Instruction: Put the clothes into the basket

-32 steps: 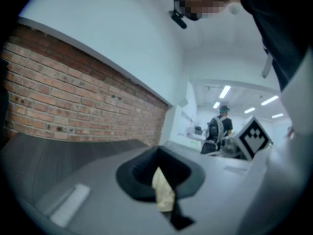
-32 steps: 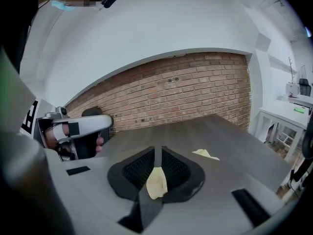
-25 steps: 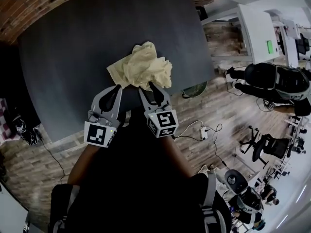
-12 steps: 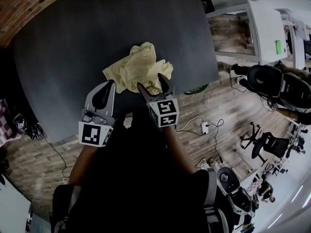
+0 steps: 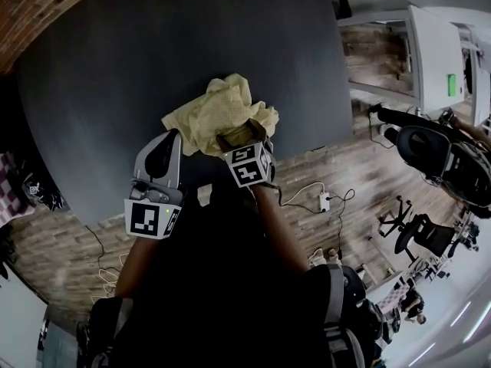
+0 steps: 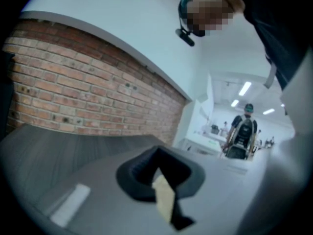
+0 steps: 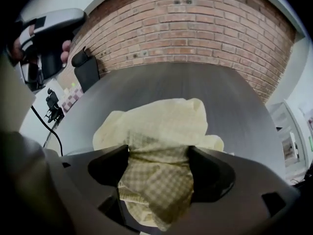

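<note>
A crumpled pale-yellow checked cloth (image 5: 219, 113) lies near the front edge of the dark grey table (image 5: 115, 67). My right gripper (image 5: 242, 133) points steeply down onto its near side. Its jaws are opening and stand wide, with a bunched fold of the cloth (image 7: 156, 126) filling the gap between them in the right gripper view (image 7: 157, 170). My left gripper (image 5: 173, 138) hovers just left of the cloth, pointing nearly level over the table. Its jaws (image 6: 161, 180) stand close together, and a thin yellow sliver shows in the slit.
The table's front edge runs just under both grippers. A brick wall (image 7: 195, 23) backs the table. To the right, on the wooden floor, are a power strip with cables (image 5: 322, 203), office chairs (image 5: 430, 148) and a white desk (image 5: 430, 44).
My right gripper has dropped onto the cloth, tipped downward and spread its jaws around a fold. The left gripper has shifted a little toward the cloth's left edge.
</note>
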Demonstrator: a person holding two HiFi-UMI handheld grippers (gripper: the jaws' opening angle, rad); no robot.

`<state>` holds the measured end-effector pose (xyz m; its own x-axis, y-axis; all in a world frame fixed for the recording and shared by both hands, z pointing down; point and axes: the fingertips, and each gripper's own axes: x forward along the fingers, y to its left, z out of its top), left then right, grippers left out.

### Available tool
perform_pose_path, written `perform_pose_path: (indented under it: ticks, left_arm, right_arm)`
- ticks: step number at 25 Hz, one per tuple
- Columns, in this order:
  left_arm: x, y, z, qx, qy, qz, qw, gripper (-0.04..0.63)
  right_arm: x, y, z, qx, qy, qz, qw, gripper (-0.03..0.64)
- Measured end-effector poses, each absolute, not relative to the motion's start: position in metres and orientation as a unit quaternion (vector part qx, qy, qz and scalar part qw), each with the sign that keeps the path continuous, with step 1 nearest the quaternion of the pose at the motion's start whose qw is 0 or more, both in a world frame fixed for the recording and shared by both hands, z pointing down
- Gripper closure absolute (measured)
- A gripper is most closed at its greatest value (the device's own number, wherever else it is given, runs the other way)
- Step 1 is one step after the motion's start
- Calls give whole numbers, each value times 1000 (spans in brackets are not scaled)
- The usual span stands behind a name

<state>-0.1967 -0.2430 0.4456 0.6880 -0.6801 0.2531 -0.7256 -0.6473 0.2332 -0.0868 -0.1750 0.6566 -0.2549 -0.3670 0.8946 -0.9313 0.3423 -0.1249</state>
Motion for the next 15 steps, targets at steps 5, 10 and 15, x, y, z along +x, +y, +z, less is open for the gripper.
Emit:
perform_pose_path:
  ticks: [5,10,15]
  left_arm:
    - [-200,-243,456,899,-394,78,174,591]
    - [-206,-241,471,894,-398,89,185,591]
    - [-207,-242,471,892,-402,86,187,591]
  right_arm:
    - [-96,-173,685,426,-704,365,437,265]
    - [-97,-180,700,416,-691,391,443,265]
    - [-93,-185,702,430,-691,379,442,267]
